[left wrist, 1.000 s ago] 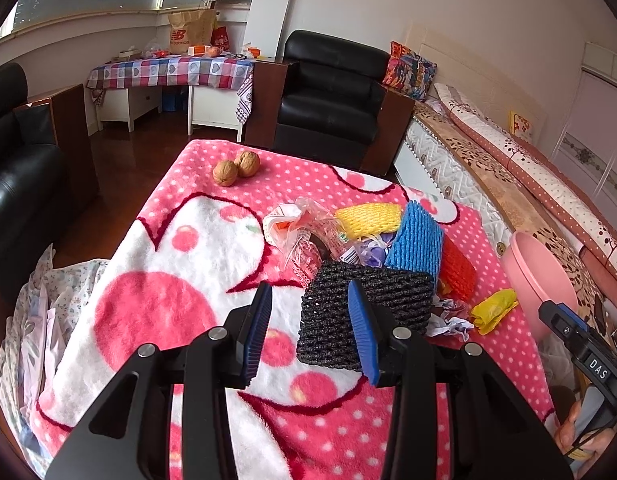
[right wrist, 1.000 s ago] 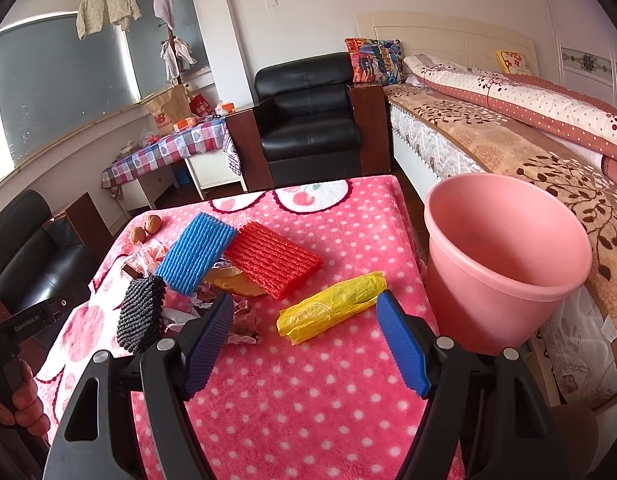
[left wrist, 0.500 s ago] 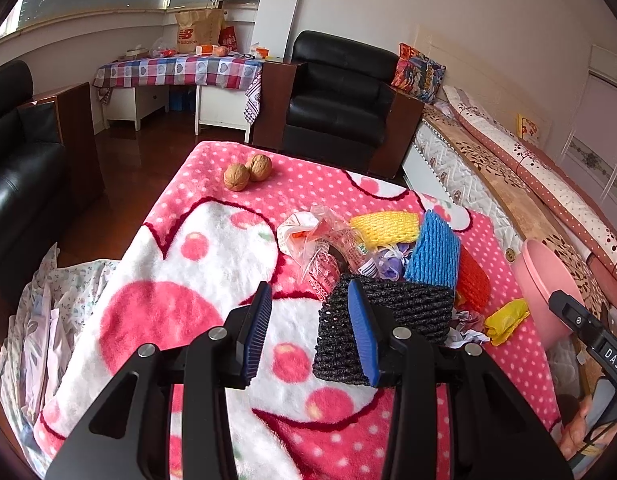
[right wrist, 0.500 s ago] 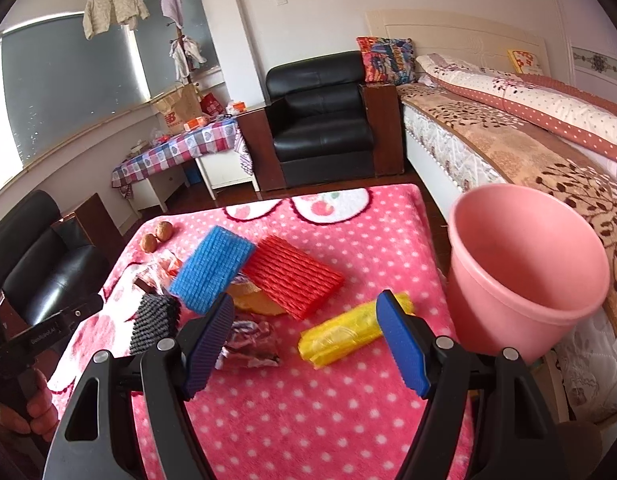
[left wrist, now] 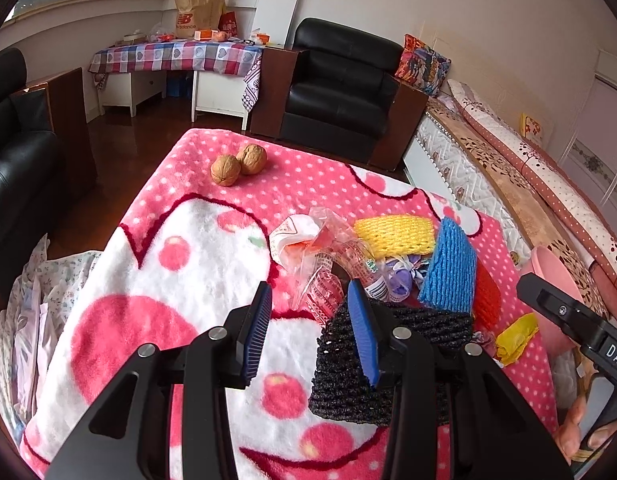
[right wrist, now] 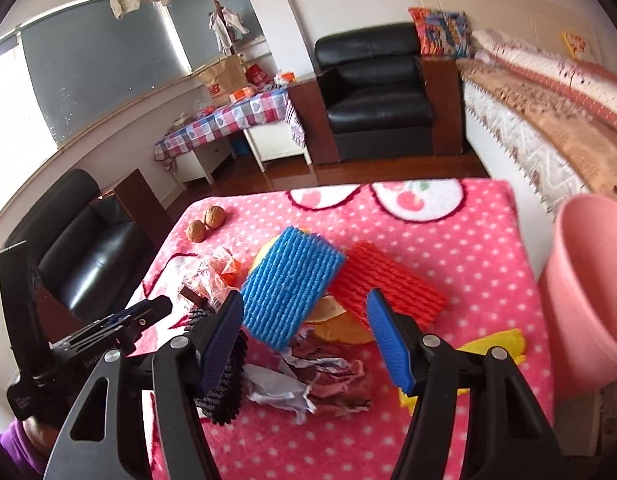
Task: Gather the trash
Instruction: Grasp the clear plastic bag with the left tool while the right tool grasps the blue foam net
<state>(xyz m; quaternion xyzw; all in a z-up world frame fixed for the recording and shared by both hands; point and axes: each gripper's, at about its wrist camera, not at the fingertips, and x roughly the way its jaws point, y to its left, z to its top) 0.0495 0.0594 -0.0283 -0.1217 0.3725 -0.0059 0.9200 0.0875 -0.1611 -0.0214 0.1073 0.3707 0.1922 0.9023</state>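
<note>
Left wrist view alone: yellow foam net sleeve [left wrist: 394, 235] flat behind clear crinkled plastic wrappers [left wrist: 328, 252], pale floral cloth [left wrist: 24, 320] hanging past near-left table edge. Right wrist view alone: crumpled white and pink paper scraps [right wrist: 308, 380], orange-brown peel-like piece [right wrist: 340, 326] under foam pile, most of pink plastic bucket [right wrist: 588, 300] standing off right table edge. Both views: two walnuts [left wrist: 238, 164] at far corner of pink polka-dot blanket [left wrist: 188, 260]. Left gripper [left wrist: 308, 320]: blue pads moderately apart, gap empty, right finger overlapping left edge of black foam net sleeve [left wrist: 348, 372]; contact cannot be told. Right gripper [right wrist: 308, 340]: jaws wide, just been closing somewhat, nothing pressed between pads. Blue foam net sleeve [right wrist: 288, 288] just ahead of right gripper's gap, tilted, leaning over red foam net sleeve [right wrist: 388, 284] to its right. Paper scraps directly below gap. Yellow crumpled plastic bag [right wrist: 496, 344] behind right gripper's right finger, between red sleeve and bucket.
</note>
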